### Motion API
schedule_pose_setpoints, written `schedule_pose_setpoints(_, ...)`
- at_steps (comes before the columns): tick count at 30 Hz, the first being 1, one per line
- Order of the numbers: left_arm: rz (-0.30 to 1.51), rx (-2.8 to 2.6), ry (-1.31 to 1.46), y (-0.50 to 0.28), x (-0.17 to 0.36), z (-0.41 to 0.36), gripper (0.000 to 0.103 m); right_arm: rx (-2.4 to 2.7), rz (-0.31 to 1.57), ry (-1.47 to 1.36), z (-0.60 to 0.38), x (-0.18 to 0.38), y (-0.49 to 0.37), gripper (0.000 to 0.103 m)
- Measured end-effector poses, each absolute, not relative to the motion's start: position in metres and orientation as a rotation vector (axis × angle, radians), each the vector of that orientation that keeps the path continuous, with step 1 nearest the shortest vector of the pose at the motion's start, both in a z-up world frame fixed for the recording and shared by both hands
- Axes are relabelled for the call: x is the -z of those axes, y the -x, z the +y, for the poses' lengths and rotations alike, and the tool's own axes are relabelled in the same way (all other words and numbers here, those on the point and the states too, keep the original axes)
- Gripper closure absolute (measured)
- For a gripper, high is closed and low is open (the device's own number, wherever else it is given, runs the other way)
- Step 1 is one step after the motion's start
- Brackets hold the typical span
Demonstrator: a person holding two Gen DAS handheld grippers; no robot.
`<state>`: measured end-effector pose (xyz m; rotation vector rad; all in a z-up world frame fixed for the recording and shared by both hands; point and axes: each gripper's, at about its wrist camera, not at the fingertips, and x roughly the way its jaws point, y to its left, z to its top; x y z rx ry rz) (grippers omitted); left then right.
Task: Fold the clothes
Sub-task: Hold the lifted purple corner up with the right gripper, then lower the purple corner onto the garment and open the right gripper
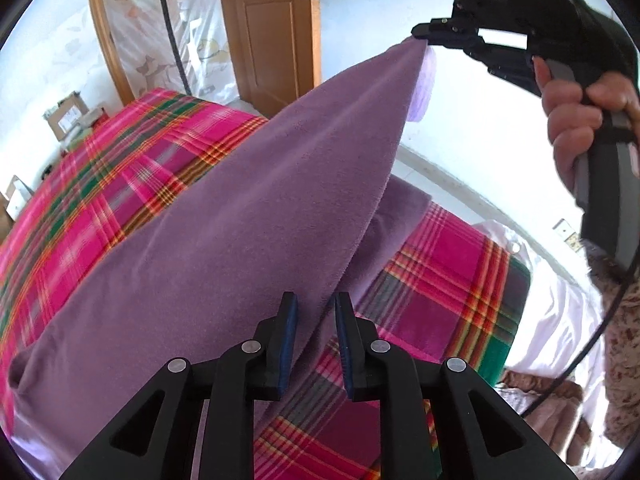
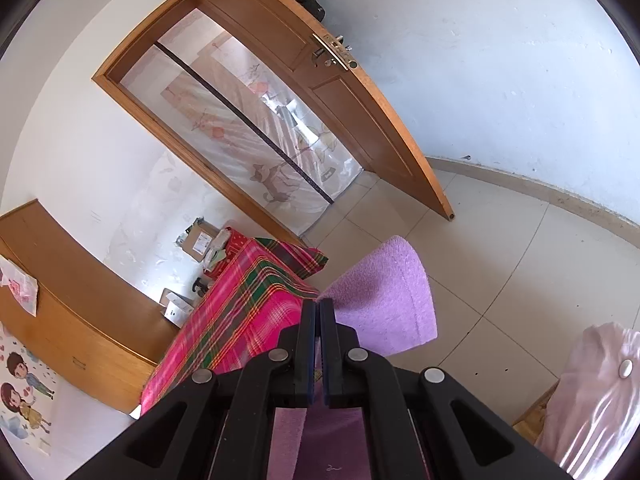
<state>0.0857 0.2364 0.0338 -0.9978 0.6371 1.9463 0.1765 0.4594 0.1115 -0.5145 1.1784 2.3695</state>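
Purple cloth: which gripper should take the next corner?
Left. The left gripper is open at the purple cloth's edge; the right gripper is already shut on a raised corner.

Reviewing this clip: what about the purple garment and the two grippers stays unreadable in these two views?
- Purple garment: its type is unclear; the lower part leaves the left wrist view's frame.
- Left gripper: the fingers flank the cloth edge; contact cannot be told.
- Right gripper: the pinched corner is mostly hidden behind the fingers in the right wrist view.
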Motion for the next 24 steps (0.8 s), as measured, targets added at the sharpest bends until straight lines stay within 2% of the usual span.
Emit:
schedule_pose_setpoints(5,0.674,-1.956,0.985,-0.089,-0.034,0.238,0.082,-2.38,1.17,0.508,0.457,-0.117,-0.178,0.101)
schedule_pose_setpoints(9,0.603,-1.969,0.99,-0.083,-0.039,0.231,0.083,-2.377,1.162,0.507,0.456,-0.117,-0.18,0.101)
schedule_pose_setpoints(11,0.564,-1.975,0.981,-0.08,-0.043,0.226,0.094,-2.371,1.16,0.513,0.457,-0.115,-0.18,0.101)
schedule_pose_setpoints(13,0.541,-1.984,0.966,-0.079,-0.047,0.223,0.095,-2.368,1.152,0.517,0.458,-0.113,-0.181,0.101)
schedule_pose_setpoints(24,0.521,-1.918,0.949,-0.093,-0.056,0.222,0.096,-2.251,1.206,0.587,0.473,-0.058,-0.2,0.101)
